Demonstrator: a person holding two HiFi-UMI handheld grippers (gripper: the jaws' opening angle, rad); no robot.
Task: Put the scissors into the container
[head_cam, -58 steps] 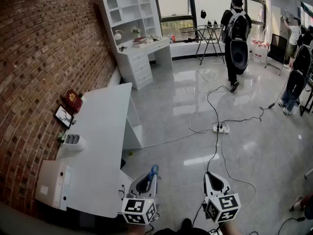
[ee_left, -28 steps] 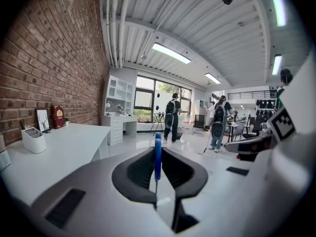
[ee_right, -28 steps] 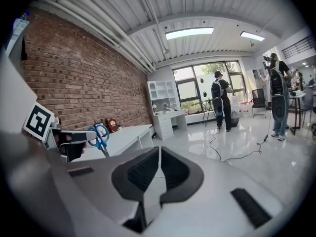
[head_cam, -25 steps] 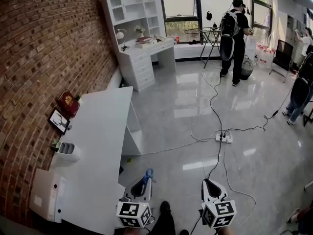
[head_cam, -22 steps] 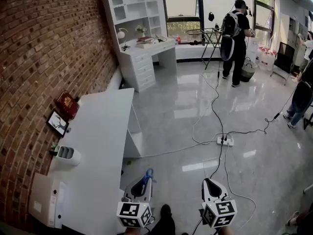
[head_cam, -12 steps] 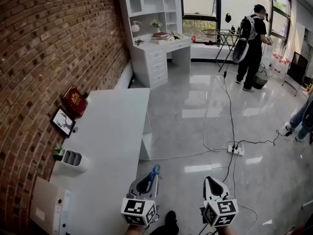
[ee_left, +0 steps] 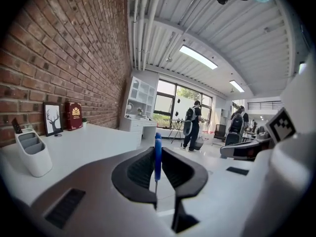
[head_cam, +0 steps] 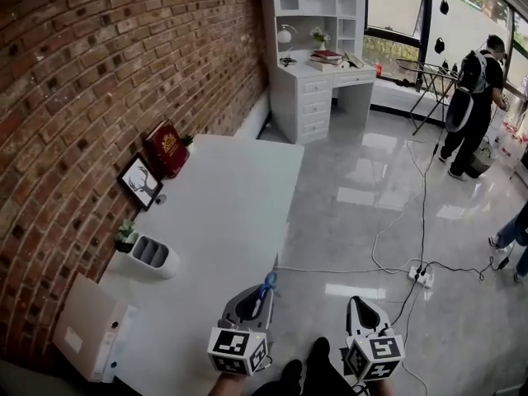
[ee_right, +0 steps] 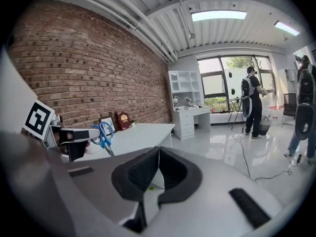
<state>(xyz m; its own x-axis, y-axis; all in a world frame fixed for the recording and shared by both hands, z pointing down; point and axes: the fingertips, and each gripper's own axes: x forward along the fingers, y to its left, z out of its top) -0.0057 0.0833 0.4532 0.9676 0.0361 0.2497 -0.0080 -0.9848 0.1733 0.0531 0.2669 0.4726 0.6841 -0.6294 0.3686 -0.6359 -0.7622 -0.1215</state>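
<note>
**A:** What's farthest left?

**B:** The red brick wall [head_cam: 99, 73], with the long white table [head_cam: 239, 196] against it. A white file box [head_cam: 87, 337] stands on the table's near end. Next comes the white plastic container [head_cam: 153, 254] with open-topped compartments, and a small potted plant [head_cam: 125, 233] just beside it. Beyond those, a black-framed deer picture [head_cam: 139, 181] and a red book [head_cam: 167, 147] lean on the bricks.

**A:** And the scissors?

**B:** The blue-handled scissors [ee_left: 157, 154] are in the left gripper [head_cam: 254, 302], at the table's right edge and well apart from the container. Its black fingers [ee_left: 140, 169] are clamped on them. In the left gripper view the scissors show edge-on, with the blue handle sticking up past the tips.

**A:** The other one?

**B:** The right gripper [head_cam: 363, 310] hangs over the glossy grey floor [head_cam: 371, 188], right of the table. Its fingers [ee_right: 173, 172] are pressed together with nothing between them.

**A:** Further right?

**B:** A white power strip [head_cam: 421, 276] lies on the floor with cables running from it. A person in black with a backpack [head_cam: 470, 97] stands near the far window.
</note>
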